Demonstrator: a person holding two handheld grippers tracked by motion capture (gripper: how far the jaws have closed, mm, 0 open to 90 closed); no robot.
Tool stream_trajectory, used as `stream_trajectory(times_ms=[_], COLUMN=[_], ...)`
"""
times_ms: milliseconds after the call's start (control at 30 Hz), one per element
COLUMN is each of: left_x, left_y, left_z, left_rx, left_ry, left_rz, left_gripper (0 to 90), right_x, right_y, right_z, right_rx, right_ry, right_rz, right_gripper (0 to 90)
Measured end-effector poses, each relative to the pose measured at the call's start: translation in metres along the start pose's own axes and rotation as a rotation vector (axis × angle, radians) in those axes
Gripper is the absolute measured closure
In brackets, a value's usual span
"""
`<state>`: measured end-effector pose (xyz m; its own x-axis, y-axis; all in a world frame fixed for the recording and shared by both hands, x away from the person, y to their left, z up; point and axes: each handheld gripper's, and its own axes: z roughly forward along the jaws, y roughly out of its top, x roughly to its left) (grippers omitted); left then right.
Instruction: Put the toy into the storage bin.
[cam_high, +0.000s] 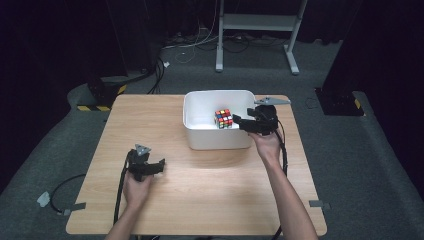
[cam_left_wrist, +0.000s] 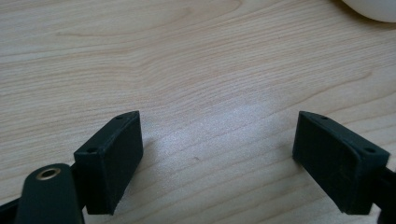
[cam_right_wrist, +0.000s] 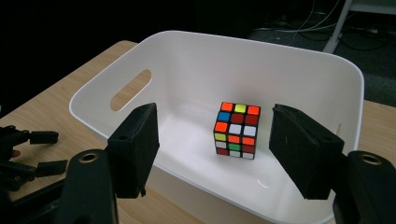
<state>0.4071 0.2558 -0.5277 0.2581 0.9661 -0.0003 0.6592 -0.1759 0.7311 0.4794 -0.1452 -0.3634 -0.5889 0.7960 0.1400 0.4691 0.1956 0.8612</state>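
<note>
Right gripper view: cube (cam_right_wrist: 236, 130) mid-bin (cam_right_wrist: 280, 60), walls well off; both grippers' jaws apart.

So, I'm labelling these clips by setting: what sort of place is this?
Probably a lab or recording studio, not a home: a wooden table on grey carpet, dark curtains around it, loose cables and a metal stand behind, and a white bin holding a puzzle cube.

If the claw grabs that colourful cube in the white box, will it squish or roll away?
Probably neither. The puzzle cube looks like hard plastic, so it should stay stiff. It sits flat on the white bin's floor, so it is unlikely to roll. Its glossy faces might slip in the open right claw.
</note>
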Motion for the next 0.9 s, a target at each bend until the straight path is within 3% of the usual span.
stream_trajectory(times_ms=[900], left_x=[0.0], left_y=[0.0], left_z=[0.0], left_rx=[0.0], left_ry=[0.002], left_rz=[0.0], left_gripper=[16.4], right_x=[0.0], right_y=[-0.003], right_z=[-0.031], right_rx=[-0.068], right_ry=[0.02], right_rz=[-0.01], right_gripper=[33.3])
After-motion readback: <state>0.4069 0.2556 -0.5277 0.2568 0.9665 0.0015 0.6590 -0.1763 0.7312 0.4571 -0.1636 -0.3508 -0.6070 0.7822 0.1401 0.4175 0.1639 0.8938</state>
